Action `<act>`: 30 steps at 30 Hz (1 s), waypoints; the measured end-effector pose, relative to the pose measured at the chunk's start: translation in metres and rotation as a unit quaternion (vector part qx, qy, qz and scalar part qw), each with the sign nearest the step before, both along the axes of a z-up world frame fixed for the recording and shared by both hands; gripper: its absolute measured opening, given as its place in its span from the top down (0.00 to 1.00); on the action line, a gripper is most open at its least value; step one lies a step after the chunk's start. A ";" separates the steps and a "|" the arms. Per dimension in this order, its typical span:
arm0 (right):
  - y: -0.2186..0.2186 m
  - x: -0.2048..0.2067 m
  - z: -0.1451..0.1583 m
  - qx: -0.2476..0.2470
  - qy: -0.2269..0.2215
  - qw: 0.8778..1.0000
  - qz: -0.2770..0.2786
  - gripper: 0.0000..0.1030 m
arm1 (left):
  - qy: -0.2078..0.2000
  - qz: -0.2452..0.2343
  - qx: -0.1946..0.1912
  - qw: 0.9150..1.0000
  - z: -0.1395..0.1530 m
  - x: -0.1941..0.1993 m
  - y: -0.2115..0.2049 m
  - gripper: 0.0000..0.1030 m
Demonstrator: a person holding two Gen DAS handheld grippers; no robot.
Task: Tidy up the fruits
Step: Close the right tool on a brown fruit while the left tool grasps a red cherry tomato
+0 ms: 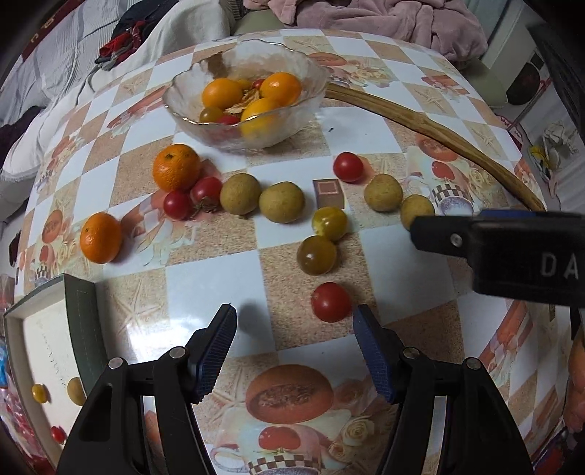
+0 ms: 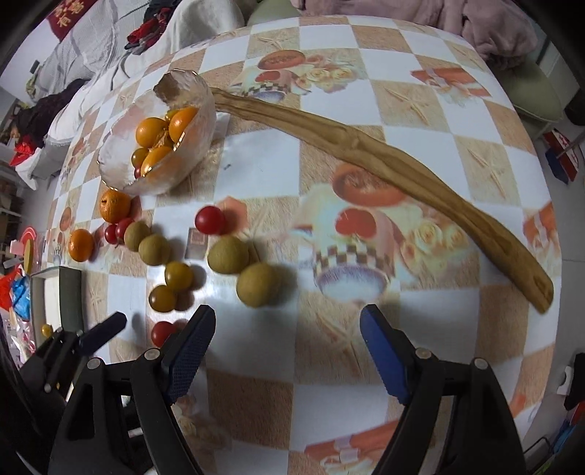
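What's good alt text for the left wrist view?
The open left gripper hovers over a checkered table, with a red tomato just ahead near its right finger. Beyond lie loose oranges, tomatoes and brown-green fruits, and a glass bowl already holding oranges and tomatoes. The right gripper enters from the right edge.

Checkered tablecloth (image 1: 204, 277) on the table; pink blanket (image 1: 384, 18) behind
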State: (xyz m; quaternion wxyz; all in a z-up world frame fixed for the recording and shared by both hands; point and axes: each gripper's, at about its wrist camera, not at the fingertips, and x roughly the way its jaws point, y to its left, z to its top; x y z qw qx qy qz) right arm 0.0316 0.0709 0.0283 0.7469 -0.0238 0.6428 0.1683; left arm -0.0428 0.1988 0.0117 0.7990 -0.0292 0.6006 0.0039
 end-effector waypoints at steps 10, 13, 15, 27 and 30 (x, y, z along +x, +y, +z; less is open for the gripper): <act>0.013 0.003 -0.008 -0.001 -0.003 1.000 0.024 0.75 | 0.001 0.014 0.000 1.000 -0.003 0.012 -0.003 0.49; 0.001 0.001 -0.006 0.007 0.003 1.000 0.010 0.75 | -0.002 0.013 -0.005 1.000 -0.001 0.015 -0.003 0.73; -0.006 -0.003 -0.004 0.015 0.010 1.000 0.001 0.75 | -0.002 0.015 -0.012 1.000 0.000 0.015 0.000 0.77; -0.026 -0.044 0.005 0.040 0.036 0.998 -0.016 0.75 | 0.010 0.022 -0.072 0.997 0.015 -0.026 0.014 0.77; -0.026 -0.054 0.008 0.039 0.036 0.998 -0.013 0.75 | 0.006 0.022 -0.078 0.997 0.020 -0.036 0.017 0.77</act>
